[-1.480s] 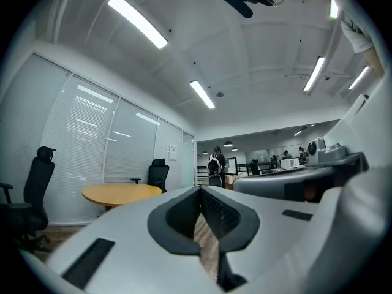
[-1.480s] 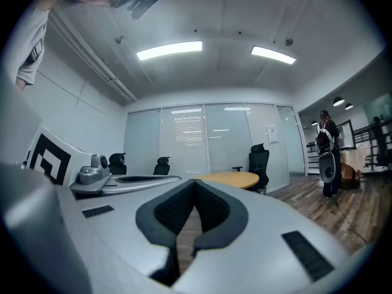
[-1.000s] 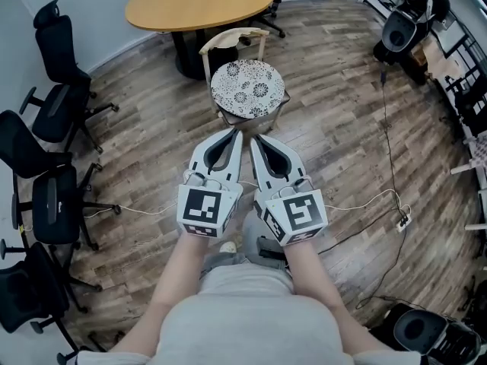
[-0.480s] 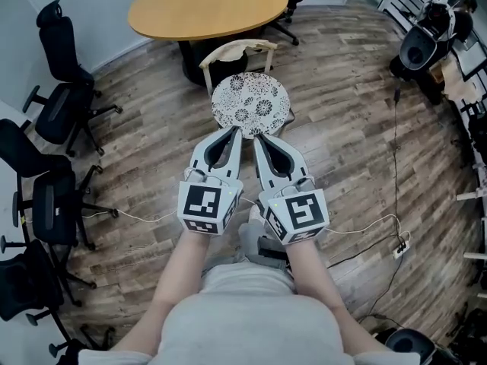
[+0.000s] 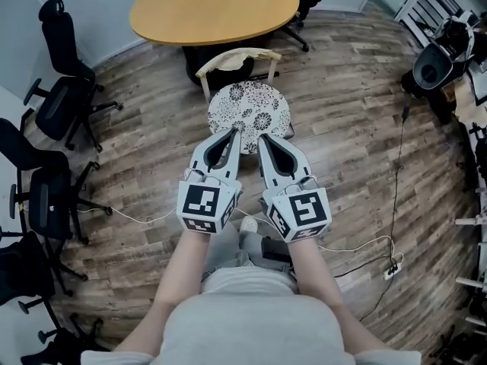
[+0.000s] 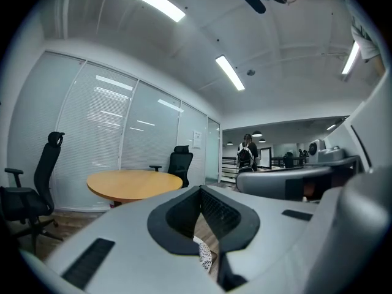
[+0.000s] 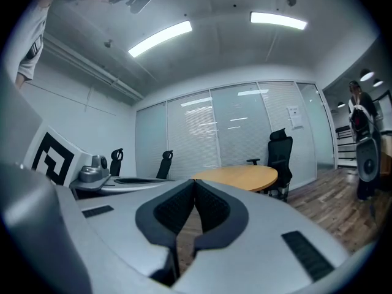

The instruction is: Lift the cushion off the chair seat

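A round white cushion [image 5: 249, 111] with a dark flower print lies on the seat of a pale wooden chair [image 5: 237, 57], in the upper middle of the head view. Side by side just short of its near edge are my left gripper [image 5: 234, 132] and my right gripper [image 5: 262, 137], both level, both shut with nothing between the jaws. A sliver of the cushion [image 6: 205, 259] shows under the closed left jaws [image 6: 200, 192] in the left gripper view. The right gripper view shows its closed jaws [image 7: 195, 184] and no cushion.
A round wooden table [image 5: 213, 7] stands right behind the chair. Black office chairs [image 5: 47, 204] line the left wall. Black equipment [image 5: 435, 63] sits at the right, and a thin white cable [image 5: 358, 245] runs across the plank floor near my feet.
Both grippers have travelled forward together toward the chair. Their tips now reach the cushion's near edge. The jaws stayed shut.
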